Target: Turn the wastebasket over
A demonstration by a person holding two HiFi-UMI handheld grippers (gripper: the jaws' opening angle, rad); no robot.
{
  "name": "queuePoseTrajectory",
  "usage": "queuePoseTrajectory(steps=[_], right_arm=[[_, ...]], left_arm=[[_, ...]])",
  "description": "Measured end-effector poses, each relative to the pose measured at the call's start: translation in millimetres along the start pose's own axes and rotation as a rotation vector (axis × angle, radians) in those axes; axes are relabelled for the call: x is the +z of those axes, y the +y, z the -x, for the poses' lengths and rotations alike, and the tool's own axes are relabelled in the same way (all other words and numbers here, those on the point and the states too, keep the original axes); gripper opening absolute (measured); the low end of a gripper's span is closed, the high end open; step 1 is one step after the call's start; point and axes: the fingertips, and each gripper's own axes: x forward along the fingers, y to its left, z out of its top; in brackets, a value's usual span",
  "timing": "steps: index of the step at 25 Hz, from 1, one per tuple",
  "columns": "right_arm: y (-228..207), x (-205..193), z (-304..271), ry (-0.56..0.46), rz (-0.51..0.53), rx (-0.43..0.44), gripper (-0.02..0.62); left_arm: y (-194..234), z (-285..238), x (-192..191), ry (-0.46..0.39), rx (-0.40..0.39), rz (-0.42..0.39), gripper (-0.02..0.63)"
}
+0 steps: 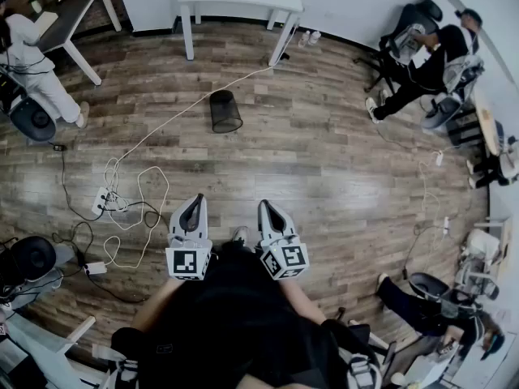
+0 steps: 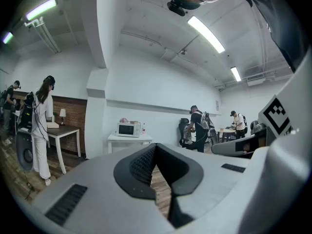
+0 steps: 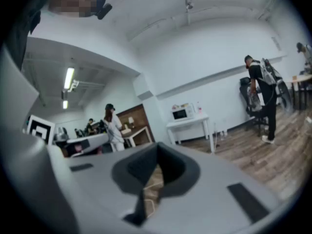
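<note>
Wastebasket (image 1: 225, 111) on floor (image 1: 324, 160) at 12 o'clock, well apart from both grippers. Left gripper (image 1: 195, 198), right gripper (image 1: 267, 205): jaws closed, empty, side by side near 6 o'clock.

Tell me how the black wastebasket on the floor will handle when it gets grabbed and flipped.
The wastebasket looks like thin dark mesh, so it is probably light and easy to tip. Its wall seems round and tapered, so on its side it may roll in a curve over the smooth wood floor.
</note>
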Motion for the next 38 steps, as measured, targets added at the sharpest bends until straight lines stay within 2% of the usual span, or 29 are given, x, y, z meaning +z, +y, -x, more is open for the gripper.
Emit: queuePoseTrajectory(steps=[7,10,16,20,26,31,35,38], right_arm=[[0.6,1.6,1.2,-0.002,-0.004,-0.002,0.032],[-1.9,0.0,2.9,-0.005,-0.009,0.002,0.032],[-11.0,7.9,9.4,-0.033,-0.035,0.016,0.032],[-22.0,8.6,14.9,-0.038,-0.029,0.024,0.032],[-49.9,8.3,27.6,-0.032,-0.036,0.037,0.032],[-75.7,-3.9,33.7,-0.015,-0.028,0.047,0.032],[-91.6,-2.7,29.8,-0.016,-0.031,0.044,0.032],[-100.5,-0.2,23.7,-0.020,-0.037,0.042,0.032]], left_arm=[[-1.3,0.4,-1.5,0.012,-0.009,-0.028,0.034],[-4.5,0.2,-1.9,0.017,-0.001,0.002,0.034],[-15.5,-0.2,-5.9,0.010,0.009,0.001,0.034],[-26.2,-2.3,-8.5,0.023,0.006,-0.038,0.034],[-48.2,-11.5,-11.1,0.035,0.059,0.010,0.034],[-63.7,-8.9,-21.8,0.052,0.091,-0.011,0.034],[-58.6,-10.7,-27.8,0.080,0.131,-0.011,0.034],[-58.3,-20.1,-29.1,0.079,0.130,-0.031,0.034]])
